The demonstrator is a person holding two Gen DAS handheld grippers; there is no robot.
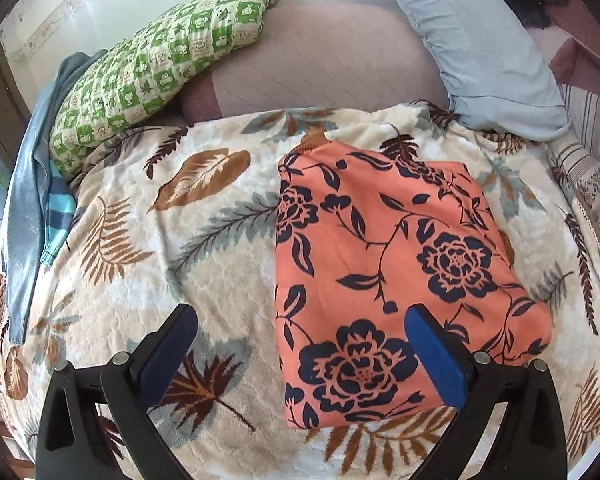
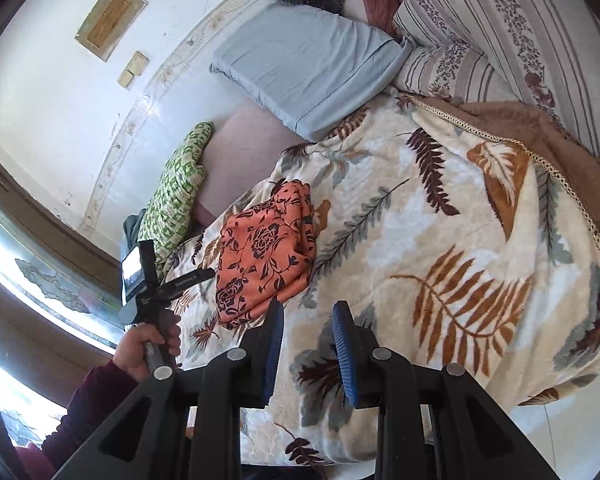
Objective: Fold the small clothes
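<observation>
Blue padded fingers of the left gripper (image 1: 300, 340) spread wide, holding nothing. Just ahead and a bit right of it, orange flowered cloth (image 1: 388, 264) lying folded flat on the leafy blanket (image 1: 160, 240), one finger over its near edge. Further right, right gripper (image 2: 306, 350) narrow but not closed, empty too, cloth well ahead and to its left. Could go wrong: pinching blanket along with cloth, or dragging the neat fold open, from grabbing too deep.
</observation>
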